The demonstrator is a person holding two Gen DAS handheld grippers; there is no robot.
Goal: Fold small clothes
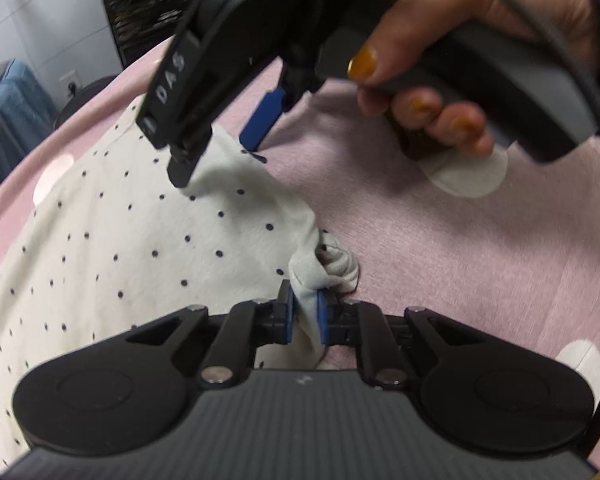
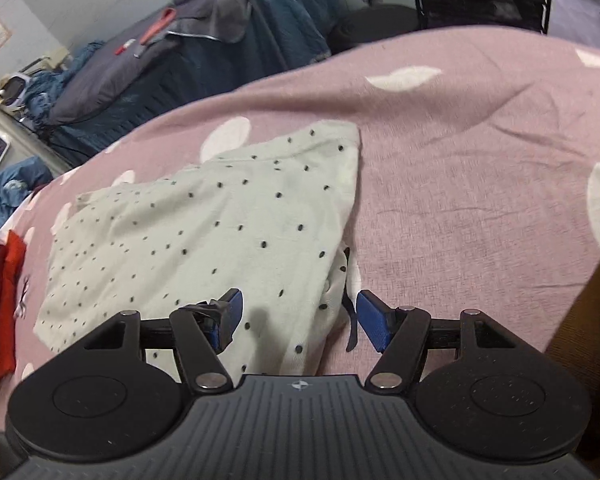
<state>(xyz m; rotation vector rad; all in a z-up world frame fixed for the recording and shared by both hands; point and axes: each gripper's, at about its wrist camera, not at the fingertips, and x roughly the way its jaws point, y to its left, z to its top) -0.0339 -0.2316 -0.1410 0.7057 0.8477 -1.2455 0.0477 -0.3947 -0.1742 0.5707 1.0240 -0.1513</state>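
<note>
The left gripper (image 1: 305, 314) was pinched shut on a bunched corner of the white dotted garment (image 1: 140, 232), the cloth squeezed between its 2 blue pads at 6 o'clock in the left wrist view; the rest of the garment spread away toward 9 and 10 o'clock over the pink bedcover (image 1: 460, 260). The right gripper (image 2: 296, 316) had its fingers wide apart, gripping nothing; in its own view 1 pad sat over the fabric and the other over bare cover, so the garment's right edge (image 2: 350, 208) ran between them, from 6 o'clock up toward 12. From the left wrist view that gripper hung at about 11 o'clock, its tips down at the cloth, though contact could not be judged. The garment's long axis lay roughly along the line between the 2 grippers; the right one probably needed only to close on that edge so both held 1 side for the fold.
</note>
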